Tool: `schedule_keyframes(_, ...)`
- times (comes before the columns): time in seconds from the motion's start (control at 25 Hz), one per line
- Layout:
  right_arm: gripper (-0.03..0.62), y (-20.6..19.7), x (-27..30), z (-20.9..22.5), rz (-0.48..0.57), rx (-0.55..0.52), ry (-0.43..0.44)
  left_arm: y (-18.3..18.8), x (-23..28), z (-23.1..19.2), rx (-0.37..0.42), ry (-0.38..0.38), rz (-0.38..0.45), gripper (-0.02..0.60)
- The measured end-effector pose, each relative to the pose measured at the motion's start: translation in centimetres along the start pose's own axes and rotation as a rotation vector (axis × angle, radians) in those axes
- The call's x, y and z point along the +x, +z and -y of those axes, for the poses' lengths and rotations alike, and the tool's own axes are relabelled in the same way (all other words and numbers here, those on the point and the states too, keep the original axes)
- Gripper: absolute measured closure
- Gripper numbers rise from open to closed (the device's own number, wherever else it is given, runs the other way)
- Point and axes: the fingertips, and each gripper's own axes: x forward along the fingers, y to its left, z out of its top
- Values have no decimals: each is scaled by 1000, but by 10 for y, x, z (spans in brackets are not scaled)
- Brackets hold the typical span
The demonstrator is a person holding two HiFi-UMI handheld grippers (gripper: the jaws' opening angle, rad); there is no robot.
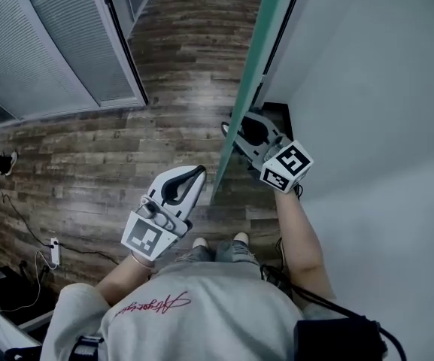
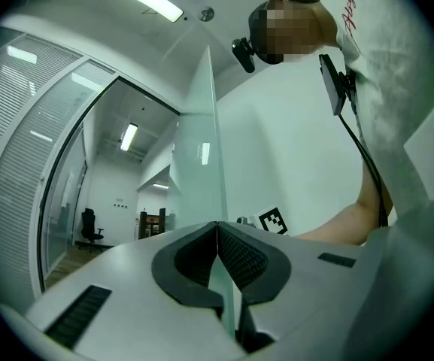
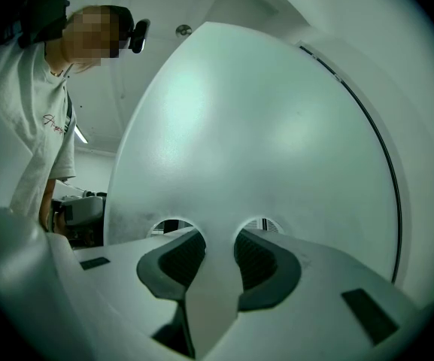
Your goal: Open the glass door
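From above, the glass door shows as a thin green edge running from the top down to just ahead of my feet. My right gripper straddles that edge, one jaw on each side. In the right gripper view the frosted pane fills the picture and runs between the pads of the right gripper, which press on it. My left gripper hangs just left of the door's near end with its tips together and nothing held. In the left gripper view the left gripper points along the door's edge.
A white wall stands right of the door. A glass partition with blinds crosses the upper left over the wood floor. Cables and a power strip lie at the lower left. Another person's shoe shows at the left edge.
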Motion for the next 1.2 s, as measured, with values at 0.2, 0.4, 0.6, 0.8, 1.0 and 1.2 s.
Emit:
schedule_keyframes(0.2, 470, -3, -26, 4, 18, 12, 36, 5, 22, 22, 15, -43, 52, 569)
schedule_keyframes(0.4, 468, 1, -48, 7, 24, 17, 70, 2, 43, 43, 12, -49, 40, 568)
schedule_keyframes(0.6, 468, 6, -68, 0, 32, 10, 99, 8, 49, 57, -9, 3, 52, 569)
schedule_keyframes(0.8, 468, 7, -88, 3, 26, 13, 143, 6, 67, 72, -9, 6, 54, 569)
schedule_keyframes(1.0, 470, 6, -110, 8, 27, 17, 179, 3, 91, 90, 10, -9, 50, 569)
schedule_keyframes(1.2, 468, 2, -131, 14, 36, 19, 200, 1, 106, 101, 15, -5, 66, 569)
